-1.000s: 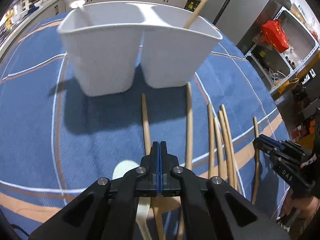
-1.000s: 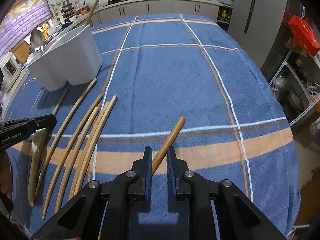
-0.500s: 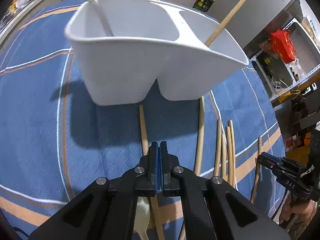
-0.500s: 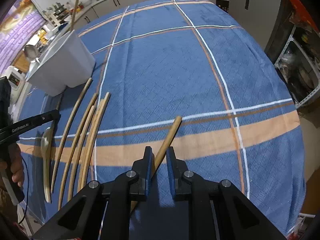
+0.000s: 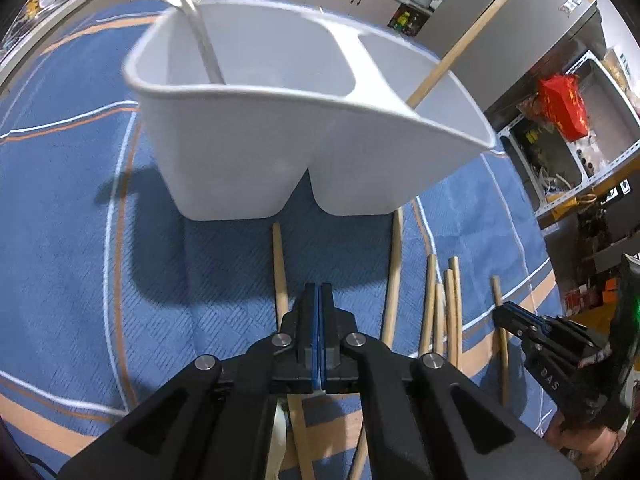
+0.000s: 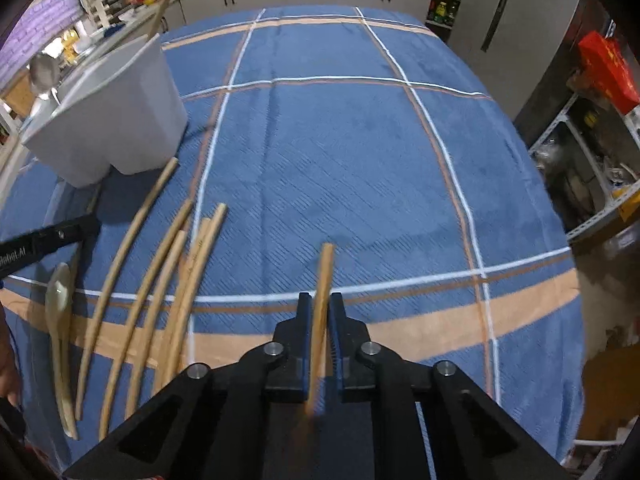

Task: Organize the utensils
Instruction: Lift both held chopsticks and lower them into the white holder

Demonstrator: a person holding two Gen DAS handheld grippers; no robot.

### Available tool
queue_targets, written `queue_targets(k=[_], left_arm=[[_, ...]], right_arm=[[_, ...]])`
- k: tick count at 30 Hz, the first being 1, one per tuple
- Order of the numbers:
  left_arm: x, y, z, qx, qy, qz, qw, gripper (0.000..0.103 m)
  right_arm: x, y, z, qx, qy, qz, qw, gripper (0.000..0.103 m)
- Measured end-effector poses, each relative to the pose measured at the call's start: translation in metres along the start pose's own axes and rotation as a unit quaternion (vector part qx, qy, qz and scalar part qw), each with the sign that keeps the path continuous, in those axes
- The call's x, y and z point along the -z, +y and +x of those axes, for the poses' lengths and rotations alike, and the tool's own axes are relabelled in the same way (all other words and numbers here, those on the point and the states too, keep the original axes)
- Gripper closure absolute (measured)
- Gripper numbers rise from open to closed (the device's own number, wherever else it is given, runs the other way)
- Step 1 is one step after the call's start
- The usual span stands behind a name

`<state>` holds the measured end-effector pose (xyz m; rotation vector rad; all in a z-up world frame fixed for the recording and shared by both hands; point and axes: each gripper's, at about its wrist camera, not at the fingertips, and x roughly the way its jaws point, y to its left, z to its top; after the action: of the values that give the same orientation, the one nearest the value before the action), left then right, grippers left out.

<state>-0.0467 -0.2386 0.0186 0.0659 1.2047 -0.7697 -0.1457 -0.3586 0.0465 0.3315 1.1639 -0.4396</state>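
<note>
A: Progress?
B: Barely begun. On the desk (image 6: 360, 152), the white holder (image 5: 304, 120) is loaded w/ only a ladle (image 5: 200, 36) & one stick (image 5: 460, 44).
A: Rest?
B: Approx. six sticks (image 6: 160, 280) & a spoon (image 6: 58, 300) are left lying beside it.
A: Grippers?
B: Right gripper (image 6: 320, 320): jaws clamped on a stick (image 6: 323, 280). Left gripper (image 5: 319, 304): jaws together, nothing held.

A wooden stick (image 6: 323, 300) sits clamped between the fingers (image 6: 305, 332) of the right gripper (image 6: 320, 320), its tip pointing away (slightly blurred). On the blue plaid cloth (image 6: 340, 152) covering the worktop, more sticks (image 6: 160, 280) and a pale spoon (image 6: 59, 320) lie left, near a white holder (image 6: 112, 120).
</note>
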Motion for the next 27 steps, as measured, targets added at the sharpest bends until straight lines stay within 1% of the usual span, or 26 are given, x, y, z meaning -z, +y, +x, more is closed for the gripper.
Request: queue_targets(k=[2,3,5,8,10,12,13,15,17,18,19,20,23,26,27], left_arm=[[0.004,0.004,-0.016,0.006,-0.014,0.001,0.9999,0.103],[0.006,0.003,-0.026,0.008,-0.024,0.003,0.9997,0.103],[0.009,0.003,-0.042,0.012,-0.039,0.010,0.9991,0.103],[0.013,-0.001,-0.063,0.017,-0.061,0.019,0.9978,0.103],[0.015,0.000,-0.068,0.022,-0.060,0.018,0.9978,0.103],[0.014,0.003,-0.062,0.020,-0.045,0.013,0.9987,0.103],[0.013,0.007,-0.053,0.011,-0.028,0.007,0.9995,0.103],[0.012,0.017,-0.038,0.003,-0.008,-0.008,0.9999,0.099],[0.013,0.021,-0.023,-0.015,0.004,-0.019,0.9997,0.077],[0.012,0.023,-0.017,-0.024,0.004,-0.021,0.9995,0.075],[0.013,0.022,-0.016,-0.024,-0.004,-0.017,0.9995,0.074],[0.010,0.019,-0.015,-0.034,-0.009,-0.007,0.9994,0.070],[0.005,0.007,-0.007,-0.043,0.000,0.020,0.9989,0.070],[0.002,-0.006,-0.002,-0.071,-0.001,0.052,0.9962,0.070],[0.002,-0.009,0.000,-0.076,-0.001,0.058,0.9954,0.073]], right_arm=[[0.001,-0.007,-0.006,-0.045,-0.017,0.026,0.999,0.096],[0.002,-0.010,-0.010,-0.052,-0.026,0.030,0.998,0.096],[0.006,-0.014,-0.024,-0.080,-0.056,0.040,0.994,0.096],[0.008,-0.012,-0.041,-0.095,-0.088,0.044,0.991,0.096],[0.012,-0.009,-0.049,-0.105,-0.099,0.047,0.988,0.096],[0.020,-0.003,-0.052,-0.110,-0.095,0.044,0.988,0.096],[0.022,0.002,-0.051,-0.108,-0.090,0.041,0.989,0.096],[0.026,0.008,-0.045,-0.100,-0.075,0.035,0.992,0.096],[0.027,0.007,-0.038,-0.098,-0.063,0.036,0.993,0.095],[0.029,0.004,-0.034,-0.098,-0.059,0.038,0.993,0.095],[0.031,0.004,-0.034,-0.098,-0.058,0.039,0.993,0.095],[0.033,0.004,-0.034,-0.098,-0.056,0.040,0.993,0.095],[0.034,0.004,-0.029,-0.096,-0.049,0.042,0.993,0.095],[0.033,0.003,-0.024,-0.094,-0.043,0.045,0.994,0.095],[0.034,0.002,-0.024,-0.095,-0.042,0.045,0.994,0.095]])
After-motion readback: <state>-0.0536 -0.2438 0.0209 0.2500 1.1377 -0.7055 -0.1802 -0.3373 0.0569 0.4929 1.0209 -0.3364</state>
